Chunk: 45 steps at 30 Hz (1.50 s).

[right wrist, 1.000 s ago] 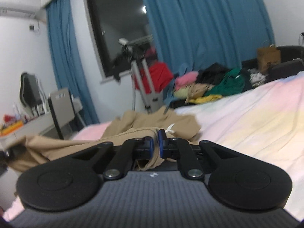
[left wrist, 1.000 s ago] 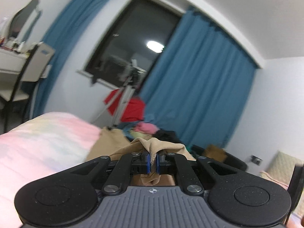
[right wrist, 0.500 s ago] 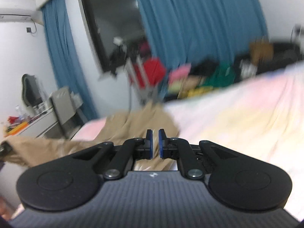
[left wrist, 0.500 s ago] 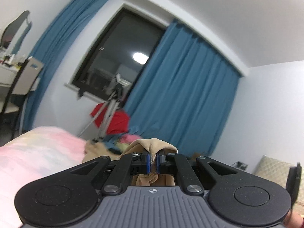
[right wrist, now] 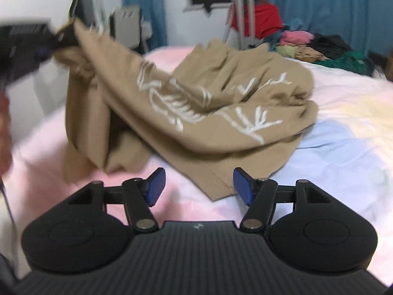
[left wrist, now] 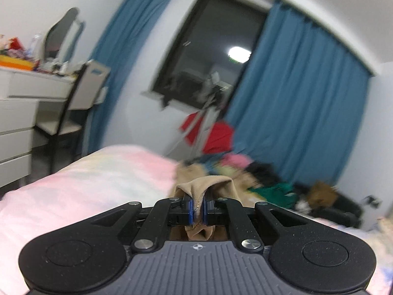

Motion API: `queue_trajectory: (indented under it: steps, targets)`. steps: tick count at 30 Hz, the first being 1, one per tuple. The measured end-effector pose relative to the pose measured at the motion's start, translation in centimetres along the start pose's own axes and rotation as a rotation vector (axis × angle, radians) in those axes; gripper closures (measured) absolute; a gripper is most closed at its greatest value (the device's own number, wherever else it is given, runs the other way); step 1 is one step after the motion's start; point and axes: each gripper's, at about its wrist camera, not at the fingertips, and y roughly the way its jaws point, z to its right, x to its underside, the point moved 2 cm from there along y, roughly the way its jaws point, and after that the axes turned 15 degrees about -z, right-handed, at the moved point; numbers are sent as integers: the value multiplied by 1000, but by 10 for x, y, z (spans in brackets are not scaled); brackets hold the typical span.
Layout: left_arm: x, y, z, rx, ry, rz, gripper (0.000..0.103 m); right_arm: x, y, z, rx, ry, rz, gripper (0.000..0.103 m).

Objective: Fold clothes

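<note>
Tan garment [right wrist: 186,103], white line print

Your left gripper [left wrist: 197,209] is pinching a bunched fold of the tan garment [left wrist: 206,184] over the pink bed [left wrist: 98,172].

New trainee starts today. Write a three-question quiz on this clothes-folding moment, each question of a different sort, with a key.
1. True or false: the right gripper is shut on the tan garment.
2. Which gripper holds a fold of the tan garment? A) the left gripper B) the right gripper C) neither
3. Fill in: the white markings on the tan garment show in the ____ wrist view.

Key
1. False: its jaws stand wide open, with a corner of the cloth lying on the bed between the blue pads.
2. A: tan cloth is pinched between its pads and pokes out above them.
3. Right.
</note>
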Motion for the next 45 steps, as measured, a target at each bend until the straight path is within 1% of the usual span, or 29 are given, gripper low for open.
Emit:
queue_trajectory:
  steps: [1, 3, 5, 7, 9, 10, 11, 13, 14, 15, 16, 17, 18, 19, 21, 23, 25, 27, 28, 29, 31, 33, 36, 37, 38, 40, 43, 45]
  targets:
    - [0, 7, -3, -33, -6, -22, 95, -2, 7, -3, 36, -29, -10, 43]
    - [1, 23, -11, -110, -5, -79, 95, -5, 20, -5, 78, -67, -26, 44]
    - [-3, 38, -15, -175, 20, -127, 95, 1, 32, -10, 81, -103, -71, 44]
    - [-7, 53, -19, -232, 46, -179, 95, 3, 33, -14, 94, -135, -73, 46]
    - [-6, 68, -25, -267, 60, -247, 95, 6, 28, -16, 111, -153, -70, 60]
    - [-5, 71, -27, -274, 62, -270, 95, 6, 26, -14, 125, -144, -63, 75]
    - [-3, 70, -27, -267, 59, -279, 95, 6, 23, -11, 132, -130, -53, 84]
    - [0, 66, -27, -253, 51, -297, 94, 2, 12, 4, 76, -41, -19, 87]
    - [1, 64, -26, -247, 48, -306, 92, 0, 5, 11, 45, 6, 1, 87]
    - [3, 62, -26, -240, 44, -316, 81, -3, -3, 17, 26, 42, 30, 87]
    - [4, 60, -26, -233, 40, -325, 75, -5, -15, 22, 7, 78, 73, 87]
    - [6, 58, -26, -226, 37, -334, 66, -6, -27, 28, -10, 108, 115, 88]
    - [7, 56, -26, -219, 33, -343, 59, -7, -37, 32, -19, 130, 148, 88]
    - [9, 54, -25, -212, 29, -352, 56, -7, -48, 38, -30, 153, 182, 88]
    - [11, 42, -26, -204, 20, -356, 45, -7, -66, 50, -58, 205, 233, 88]
    - [12, 25, -22, -190, 25, -345, 43, -5, -81, 64, -90, 260, 273, 88]
    - [13, 4, -12, -178, 72, -323, 42, -4, -90, 76, -111, 305, 305, 88]
    - [14, -16, 7, -164, 186, -292, 37, -5, -98, 87, -125, 338, 339, 88]
    - [15, -24, 15, -146, 245, -273, 35, -5, -102, 91, -131, 351, 356, 88]
    - [18, -32, 25, -127, 309, -250, 31, -5, -106, 95, -136, 362, 371, 88]
    - [27, -44, 45, -104, 440, -199, 30, -3, -114, 101, -142, 378, 405, 88]
    - [40, -51, 67, -53, 572, -157, 30, -4, -120, 105, -144, 385, 437, 88]
    - [69, -51, 98, 35, 776, -139, 30, -5, -129, 109, -145, 388, 484, 88]
    - [81, -49, 108, 51, 849, -142, 30, -5, -131, 110, -142, 389, 493, 88]
    - [95, -43, 116, 41, 925, -155, 29, -5, -133, 113, -140, 391, 502, 88]
    - [122, -29, 127, -27, 1061, -186, 29, -4, -136, 117, -134, 392, 516, 88]
    - [158, -5, 133, -165, 1247, -223, 29, -5, -136, 122, -108, 389, 523, 88]
    - [172, 10, 129, -269, 1318, -221, 29, -4, -133, 125, -97, 392, 513, 88]
